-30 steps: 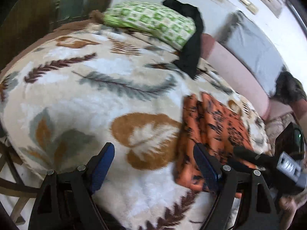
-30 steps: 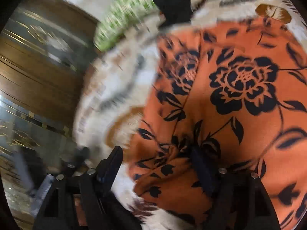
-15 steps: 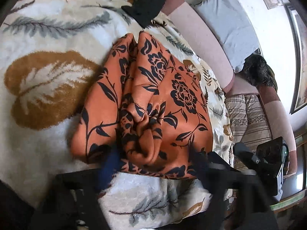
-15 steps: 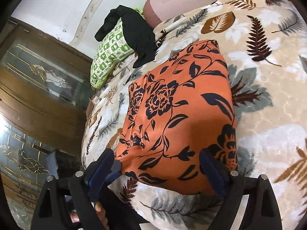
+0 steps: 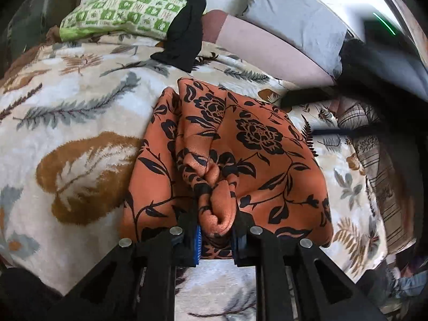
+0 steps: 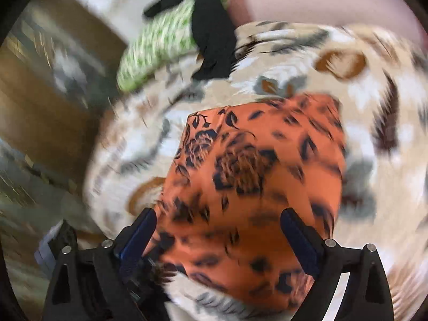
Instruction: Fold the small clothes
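An orange garment with a black flower print (image 5: 251, 144) lies partly folded on a leaf-patterned blanket (image 5: 80, 123). My left gripper (image 5: 215, 236) is shut on a bunched fold at the garment's near edge. In the blurred right wrist view the same garment (image 6: 256, 182) fills the middle. My right gripper (image 6: 218, 236) is open, its fingers spread either side of the garment's near part, and holds nothing. Part of the right gripper shows dark and blurred at the right of the left wrist view (image 5: 321, 96).
A green checked pillow (image 5: 125, 13) with a black garment (image 5: 184, 34) draped over it lies at the far end. A pink bolster (image 5: 267, 53) and grey cushion (image 5: 294, 24) line the wall. Striped cloth (image 5: 374, 155) lies at right. Wooden doors (image 6: 45, 101) stand left.
My left gripper closed on the garment's near edge and bunched it up. My right gripper stayed open and is swinging fast over the garment, blurring its view.
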A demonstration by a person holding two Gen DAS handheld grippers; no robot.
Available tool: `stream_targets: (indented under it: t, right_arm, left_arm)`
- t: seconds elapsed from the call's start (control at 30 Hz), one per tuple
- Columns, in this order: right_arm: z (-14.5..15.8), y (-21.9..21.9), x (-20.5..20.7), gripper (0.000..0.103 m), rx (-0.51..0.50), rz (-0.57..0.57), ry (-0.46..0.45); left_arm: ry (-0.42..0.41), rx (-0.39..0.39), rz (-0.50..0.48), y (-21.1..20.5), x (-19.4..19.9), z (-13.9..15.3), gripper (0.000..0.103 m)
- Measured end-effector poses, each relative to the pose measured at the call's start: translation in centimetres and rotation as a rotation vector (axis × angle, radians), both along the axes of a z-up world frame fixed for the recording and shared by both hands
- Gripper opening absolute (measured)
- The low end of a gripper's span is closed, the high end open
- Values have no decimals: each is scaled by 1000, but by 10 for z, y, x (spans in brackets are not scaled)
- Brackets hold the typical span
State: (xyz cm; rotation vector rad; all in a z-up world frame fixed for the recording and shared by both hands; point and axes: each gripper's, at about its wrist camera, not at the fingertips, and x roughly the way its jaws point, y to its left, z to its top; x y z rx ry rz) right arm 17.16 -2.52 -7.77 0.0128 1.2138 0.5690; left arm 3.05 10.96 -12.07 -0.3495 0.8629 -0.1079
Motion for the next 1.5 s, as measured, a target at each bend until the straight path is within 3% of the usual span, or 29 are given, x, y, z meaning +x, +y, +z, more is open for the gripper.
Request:
stream_targets:
  t: [0.1,0.2,0.37,0.47,0.5,0.53,0.6,0.63,0.8,0.87,0.9,0.93,1.0,1.2,1.27,1.4,1.47,1.5]
  right_arm:
    - [-7,75,30,96,-244,99,9]
    - [-26,120,48,96,-352,132,85]
    - [-63,147,68,96,-556,121,160]
    - [-79,147,68,95,-598,131,193]
    - [-77,146,68,85,-600,126,174]
    - [-73,143,69,56,-596,110,153]
    - [-55,131,70,31,-504,65,139]
    - [-45,123,70,26,-442,43,140]
    - [-12,103,65,25,-162,19,143]
    - [-23,106,64,29,-90,10,158]
    - [-40,108,67,37,-106,2,172]
    - [-51,113,68,58,-106,-3,179]
    - [-64,106,65,74,27,-25,200]
    - [-47,82,49,76,233,-20,182]
    - [-43,67,44,76,293,-42,186]
    - [-45,25,25,76,379,-67,211]
    - [-52,-11,3,76,440,-103,223]
    - [-54,-22,-5,76,458,-110,222]
  left_arm:
    - [-55,93,-20,-10,-7,10,17]
    - [-92,176,-36,-19,-14,11,17]
    - [-117,240,-56,-25,-18,10,17]
    - [-114,242,-64,-25,-19,9,17]
    - [-116,238,-64,-23,-19,9,17]
    - [-119,227,-61,-21,-19,10,17]
    - [-137,197,-52,-16,-23,16,17]
    - [-150,193,-46,-16,-26,20,17]
    - [-217,213,15,-4,-47,36,17]
    - [-135,177,38,7,-38,18,18]
    - [-78,142,44,14,-31,5,19]
    - [-28,109,57,22,-25,-7,21]
    - [36,15,79,39,-21,-20,25]
    - [62,-170,105,58,-20,-29,26]
    - [76,-248,115,69,-19,-33,26]
    - [98,-335,115,77,-23,-36,28]
    - [101,-340,115,80,-27,-30,33]
    - [92,-323,119,80,-32,-20,45]
